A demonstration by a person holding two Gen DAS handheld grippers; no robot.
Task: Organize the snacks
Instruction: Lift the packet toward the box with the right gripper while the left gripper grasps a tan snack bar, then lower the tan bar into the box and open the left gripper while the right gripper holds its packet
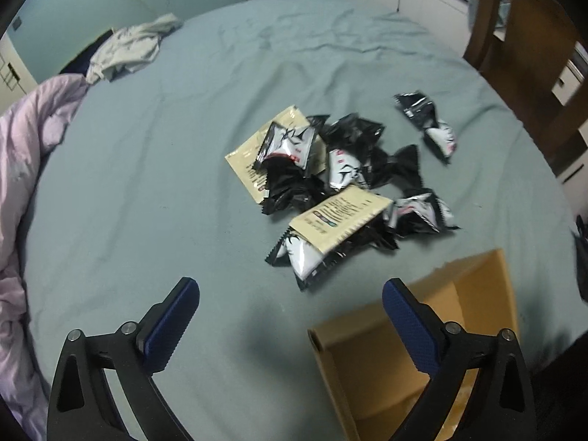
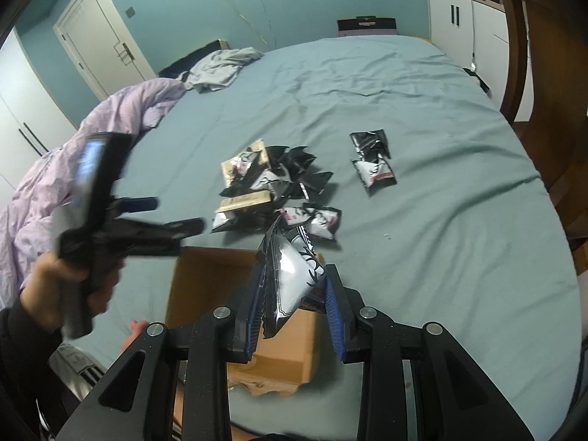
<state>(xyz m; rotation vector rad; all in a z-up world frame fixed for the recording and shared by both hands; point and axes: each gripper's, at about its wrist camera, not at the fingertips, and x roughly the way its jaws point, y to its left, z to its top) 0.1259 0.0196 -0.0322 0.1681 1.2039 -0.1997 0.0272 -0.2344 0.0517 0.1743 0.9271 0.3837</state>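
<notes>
Right gripper (image 2: 294, 294): jaws narrow, clamped on one black-and-white snack packet (image 2: 290, 275), held above the open cardboard box (image 2: 205, 286); packet's long axis runs up and away from the camera, crimped top edge pointing toward the pile, lower end hanging between the blue pads (image 2: 336, 316). Left gripper (image 1: 290, 316): jaws wide, nothing between them, hovering over bare sheet just left of the box (image 1: 488, 294); seen from the right wrist view it is blurred, gripped by a hand (image 2: 66, 286) in a dark sleeve. Main stock: snack pile (image 1: 330, 183), black and white foil packets heaped at mixed angles, with two cream sachets, one (image 1: 253, 158) lying flat under the far left of the heap, the other (image 1: 341, 217) propped across its near side, long axis running left to right. Separate pair of packets (image 1: 430, 125) lies apart to the right, end to end. Surface: bed with blue-grey sheet (image 1: 183, 147), lightly creased. Surroundings: lilac quilt (image 1: 25, 169) bunched along the left edge, pale crumpled garment (image 1: 128, 47) at the far corner, teal wall, white door (image 2: 99, 40), white cupboards (image 2: 455, 14), brown wooden frame (image 1: 525, 36) at right. Box interior mostly cut off by the frame edge and the gripper; contents not legible. Print on packets too blurred to read.
</notes>
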